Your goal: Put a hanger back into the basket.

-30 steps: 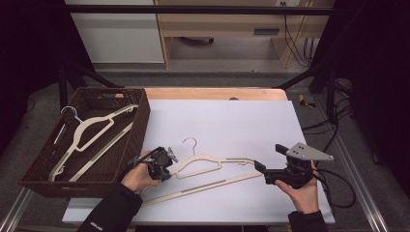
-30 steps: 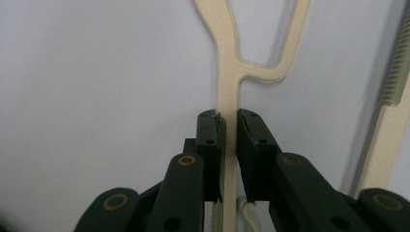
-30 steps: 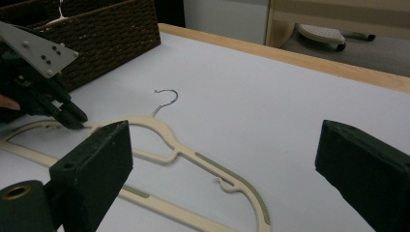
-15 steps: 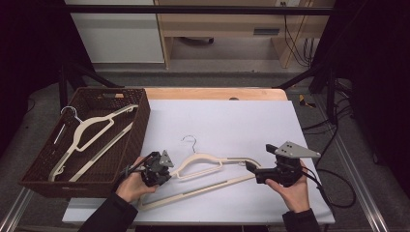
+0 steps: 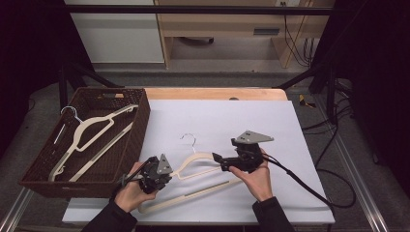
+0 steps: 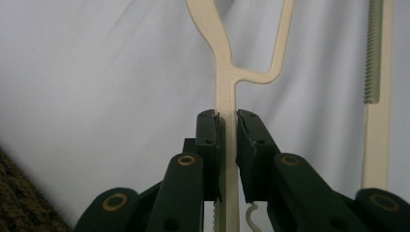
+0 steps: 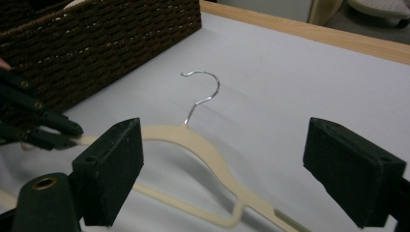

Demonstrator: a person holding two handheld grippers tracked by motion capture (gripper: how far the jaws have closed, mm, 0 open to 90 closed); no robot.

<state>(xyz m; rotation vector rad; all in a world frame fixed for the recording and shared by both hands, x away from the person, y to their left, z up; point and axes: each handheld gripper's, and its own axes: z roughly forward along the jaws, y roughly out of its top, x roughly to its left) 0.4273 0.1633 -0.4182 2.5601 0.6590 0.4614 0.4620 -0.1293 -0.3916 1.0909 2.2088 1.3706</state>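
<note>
On the white surface [image 5: 251, 121], high view: cream hanger [image 5: 203, 162] lies flat near the front edge, metal hook [image 5: 189, 141] pointing away from the person. Left gripper [image 5: 155, 175] holds the hanger's left arm end; right gripper [image 5: 217, 158] sits at the right shoulder. Wicker basket [image 5: 140, 125] stands at the left, holding another cream hanger [image 5: 89, 130] and what looks like a second beneath it.

Left gripper view: jaws clamped on the hanger [image 6: 226, 96], pads tight on both faces of the thin arm.

Right gripper view: jaws apart, having just been closing a little, with the hanger [image 7: 212, 164] lying low between them, untouched. Left gripper [image 7: 48, 128] visible beyond, basket wall [image 7: 106, 43] behind.

Risks, as judged: the right jaws could close above the shoulder and miss; a one-ended lift would let the hanger swing or twist out of the left grip; the hook could snag the basket rim on the way over.
</note>
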